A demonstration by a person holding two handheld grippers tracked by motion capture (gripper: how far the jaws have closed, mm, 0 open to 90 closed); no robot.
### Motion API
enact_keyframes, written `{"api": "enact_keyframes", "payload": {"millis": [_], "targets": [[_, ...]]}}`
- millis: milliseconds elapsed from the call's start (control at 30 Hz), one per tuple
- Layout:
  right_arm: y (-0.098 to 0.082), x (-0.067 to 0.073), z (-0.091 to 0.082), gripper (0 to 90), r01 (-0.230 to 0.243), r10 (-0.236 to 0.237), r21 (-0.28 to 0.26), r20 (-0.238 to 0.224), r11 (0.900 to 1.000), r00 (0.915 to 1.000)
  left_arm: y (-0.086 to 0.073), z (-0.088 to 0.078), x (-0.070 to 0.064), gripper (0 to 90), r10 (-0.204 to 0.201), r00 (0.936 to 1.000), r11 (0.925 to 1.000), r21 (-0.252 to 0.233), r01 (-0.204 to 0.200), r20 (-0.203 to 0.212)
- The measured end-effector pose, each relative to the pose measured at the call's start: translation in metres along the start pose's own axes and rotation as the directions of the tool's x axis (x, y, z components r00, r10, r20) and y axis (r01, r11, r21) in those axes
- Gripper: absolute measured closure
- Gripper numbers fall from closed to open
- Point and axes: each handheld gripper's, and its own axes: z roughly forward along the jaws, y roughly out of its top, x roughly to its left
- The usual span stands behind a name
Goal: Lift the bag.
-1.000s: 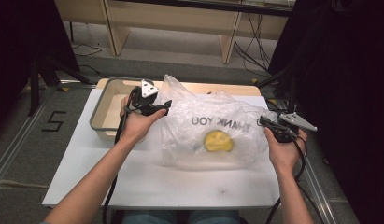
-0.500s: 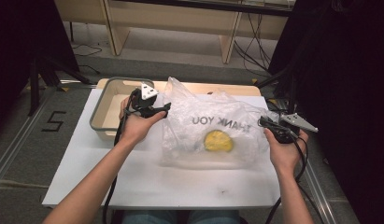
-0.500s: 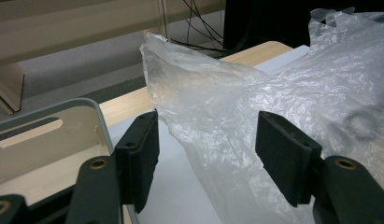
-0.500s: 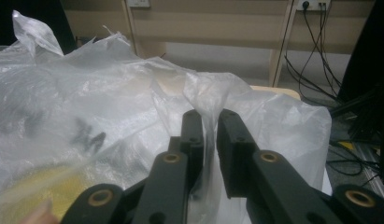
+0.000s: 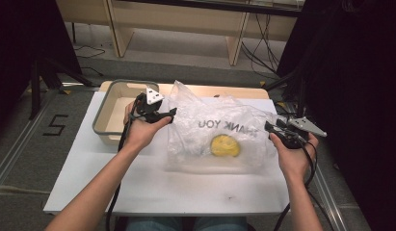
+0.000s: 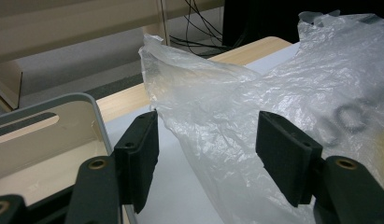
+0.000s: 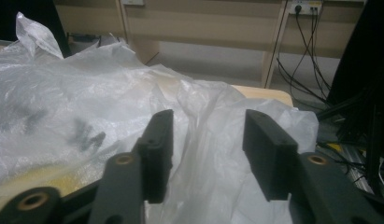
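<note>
A crumpled clear plastic bag (image 5: 219,127) printed THANK YOU lies on the white table (image 5: 152,187), with a round yellow thing (image 5: 225,145) inside it. My left gripper (image 5: 169,114) sits at the bag's left edge, open. In the left gripper view (image 6: 208,154) the bag's loose film (image 6: 236,116) rises between the pads without being pinched. My right gripper (image 5: 269,127) is at the bag's right edge. Its jaws have just been opening and now stand open (image 7: 206,149), with a fold of the bag (image 7: 213,130) lying slack between them.
A grey-rimmed beige bin (image 5: 106,103) stands at the back left, right beside my left hand; its rim (image 6: 98,121) is close to the left jaw. A wooden board edge (image 5: 219,90) runs behind the bag. Cables lie on the floor beyond the table.
The right gripper's jaws look wider apart at the bag's right edge. Both hands and the bag stay where they were.
</note>
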Motion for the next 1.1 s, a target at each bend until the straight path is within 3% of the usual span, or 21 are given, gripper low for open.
{"api": "enact_keyframes", "payload": {"millis": [167,333,667,1100], "targets": [[-0.0008,-0.0001,0.0001,38.7,0.008,-0.008,-0.017,0.007,1.0,0.9999,-0.0014,0.0004,0.0005,39.5,-0.001,1.0,1.0,0.002,0.001,-0.002],[-0.0019,0.0006,-0.0003,32.6,0.009,-0.009,-0.032,0.003,0.999,1.0,-0.0032,0.0009,0.0015,39.4,-0.002,1.0,1.0,0.008,0.002,-0.004],[0.0018,0.004,-0.0034,30.0,0.023,-0.023,-0.074,0.004,0.997,0.9997,-0.0052,0.0009,0.0017,39.4,0.0,1.0,0.9999,0.012,0.0,-0.005],[-0.0029,0.0032,-0.0047,30.3,0.023,-0.023,-0.058,0.003,0.998,0.9997,-0.0097,-0.0013,0.0015,39.3,-0.002,1.0,0.9998,0.019,0.002,-0.001]]}}
